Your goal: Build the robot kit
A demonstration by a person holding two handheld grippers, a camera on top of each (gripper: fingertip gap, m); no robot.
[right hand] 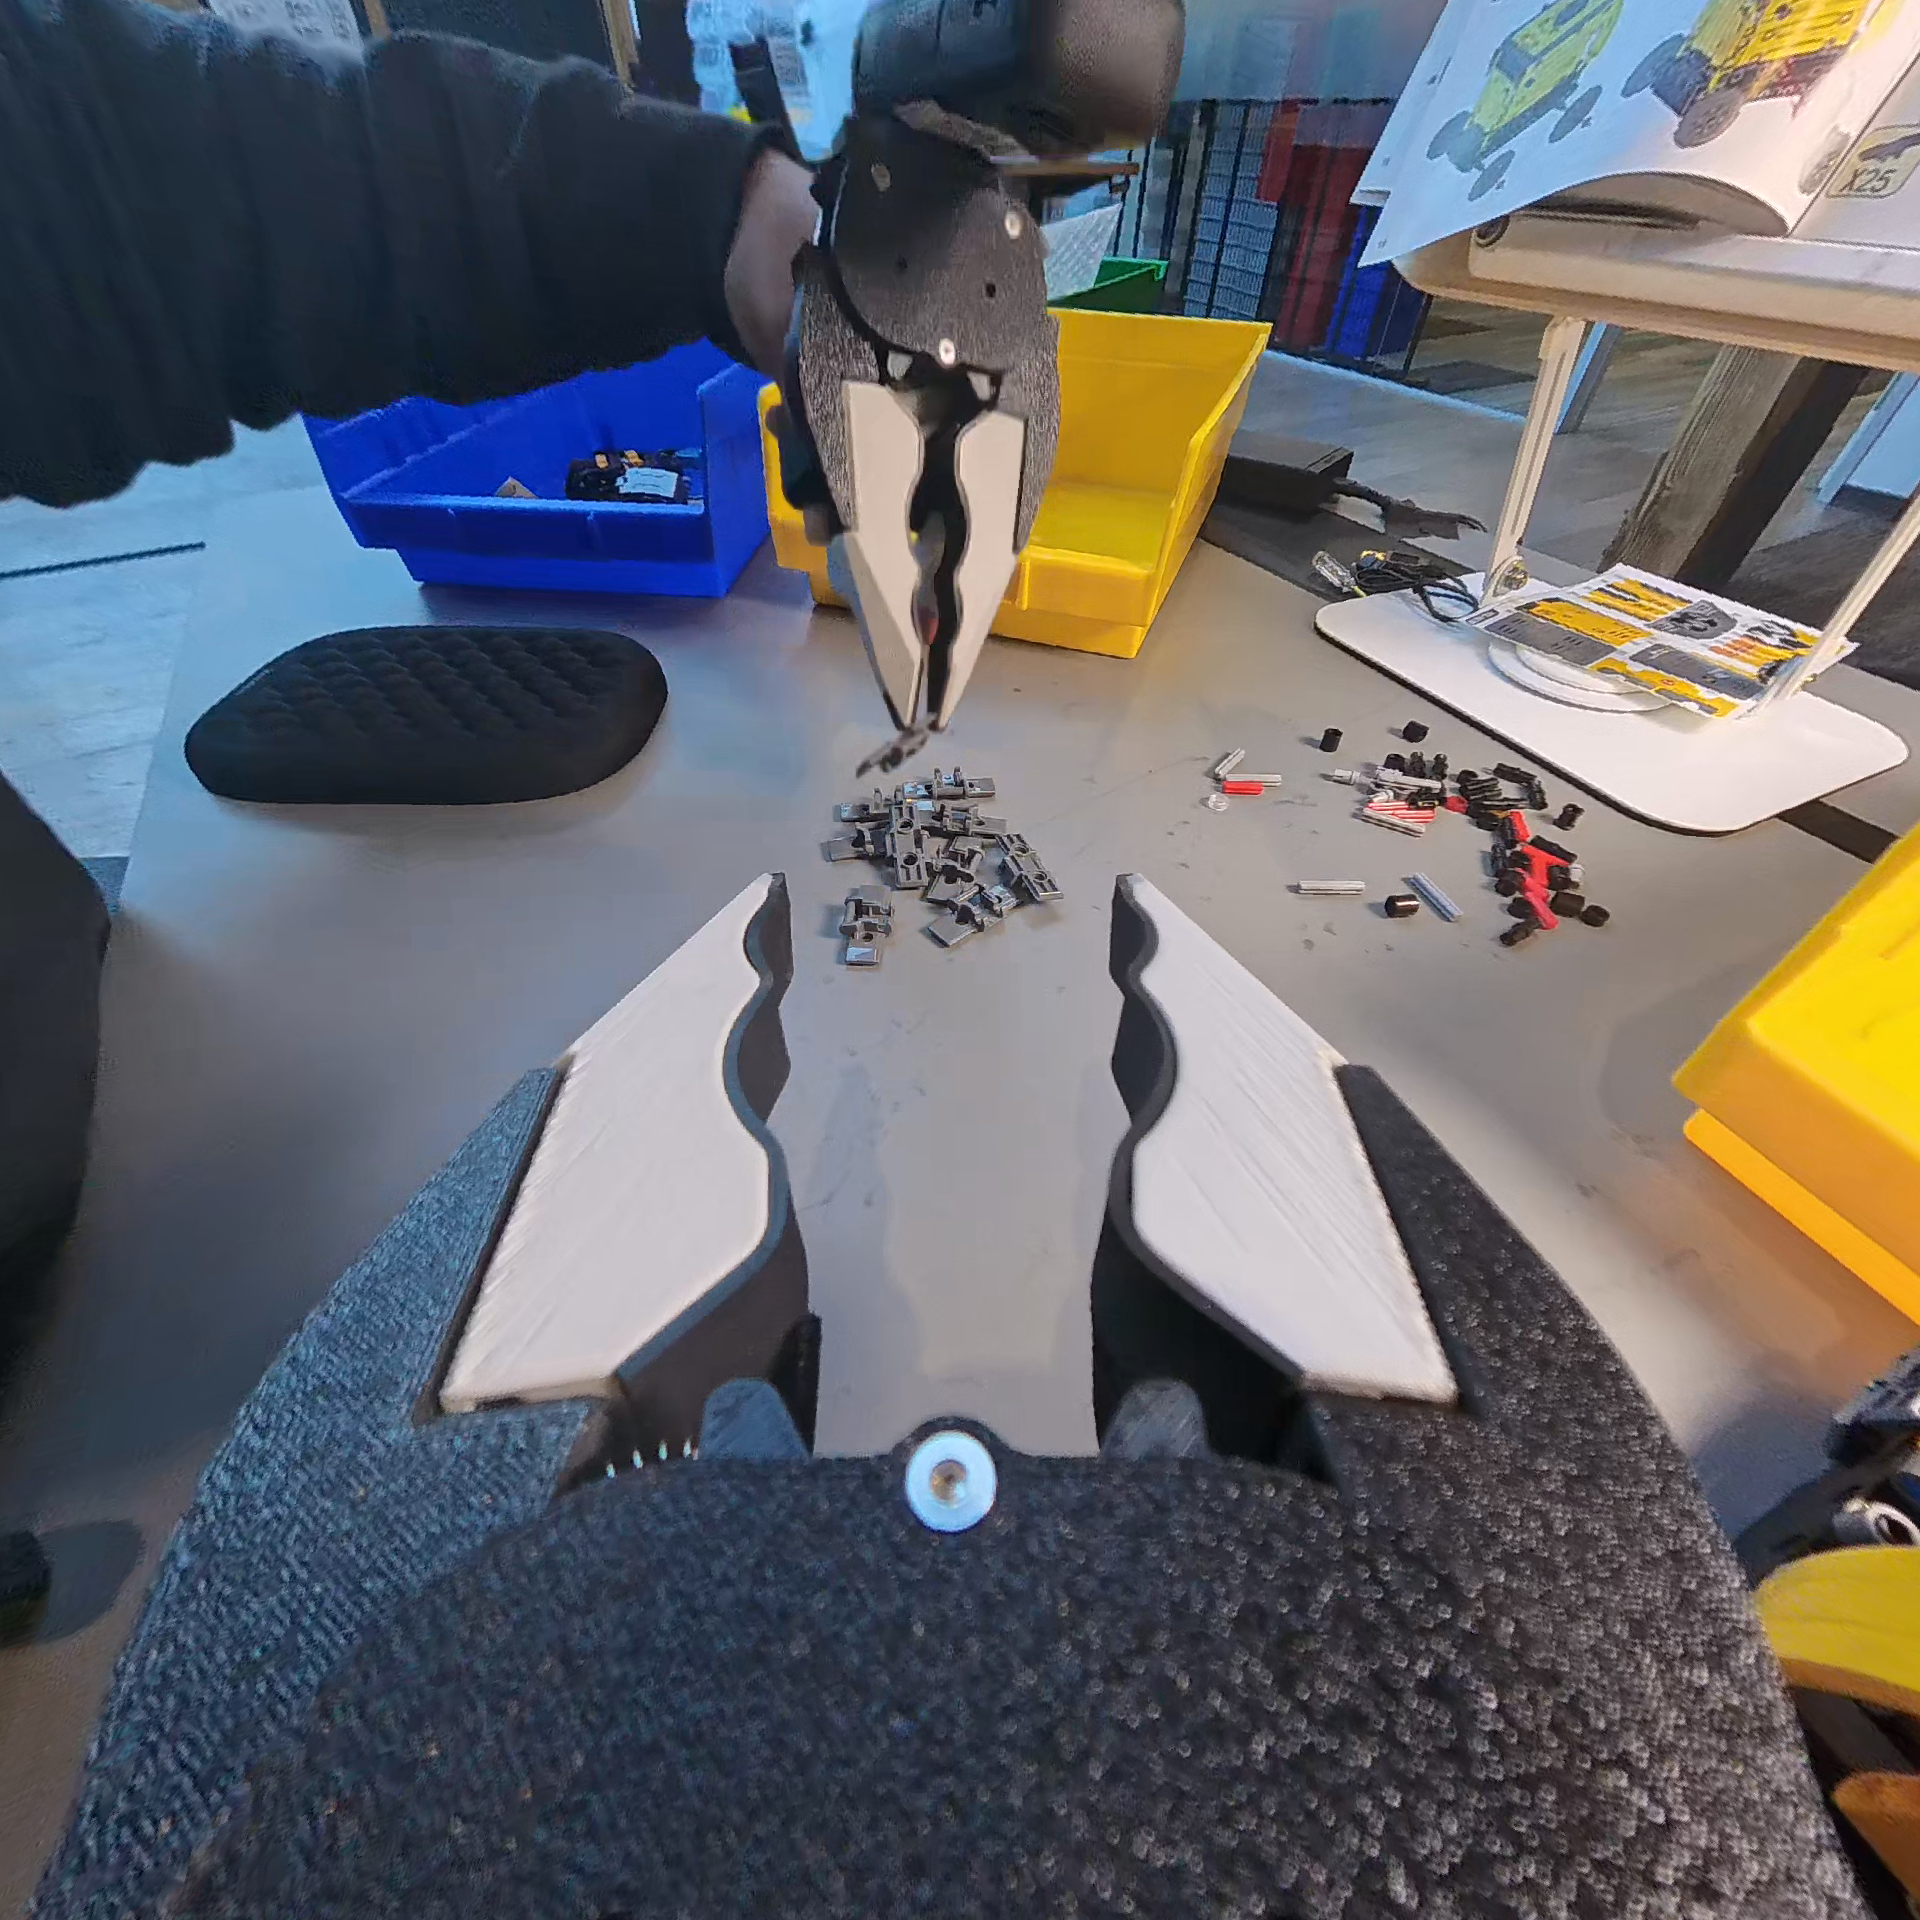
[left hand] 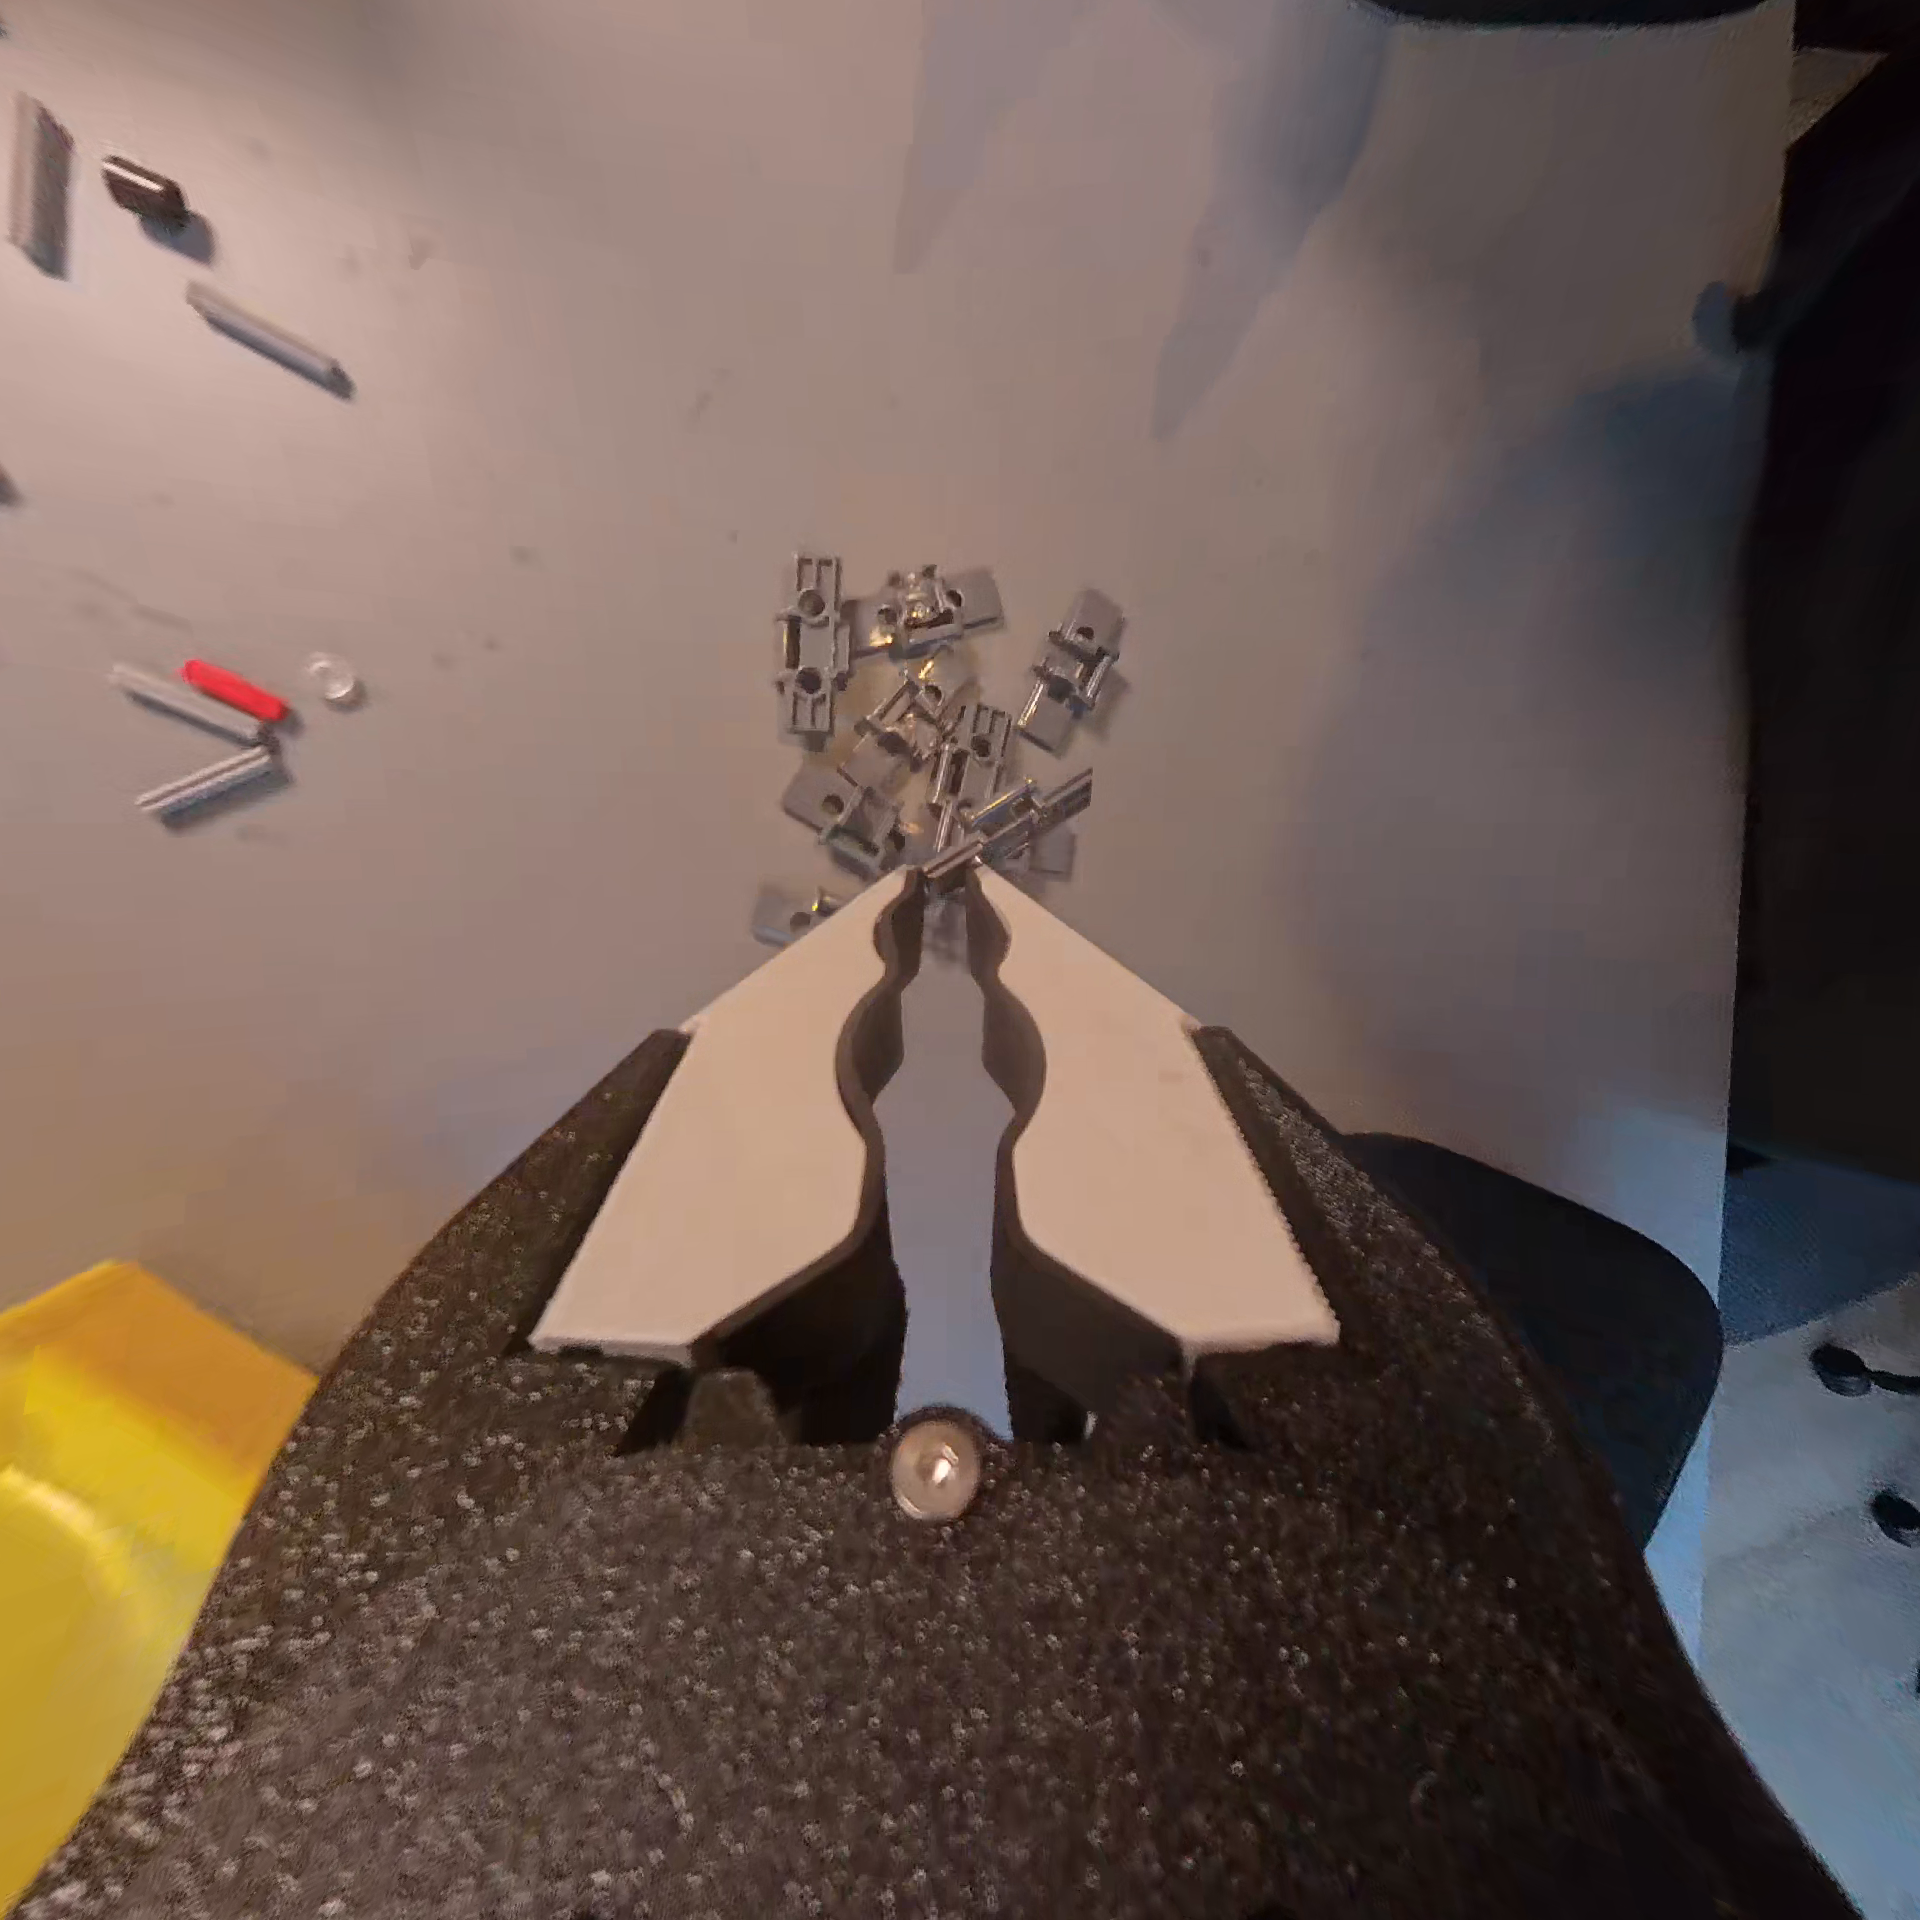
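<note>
My left gripper (left hand: pixel 943 883) is shut on a small grey track link (left hand: pixel 958 858) and holds it just above a pile of like grey links (left hand: pixel 914 707) on the grey table. In the right wrist view the left gripper (right hand: pixel 920 717) hangs tip-down over the pile (right hand: pixel 940 862) with the link (right hand: pixel 894 750) dangling from its tips. My right gripper (right hand: pixel 951 888) is open and empty, low over the table, its fingertips on either side of the near edge of the pile.
A blue bin (right hand: pixel 540 488) and a yellow bin (right hand: pixel 1132 488) stand behind the pile, with a black pad (right hand: pixel 426 712) to their left. Small red, black and grey parts (right hand: pixel 1496 831) lie to the right. A booklet stand (right hand: pixel 1600 727) and another yellow bin (right hand: pixel 1818 1091) are at the right. Spacing between my two grippers at the tips: around 15 cm.
</note>
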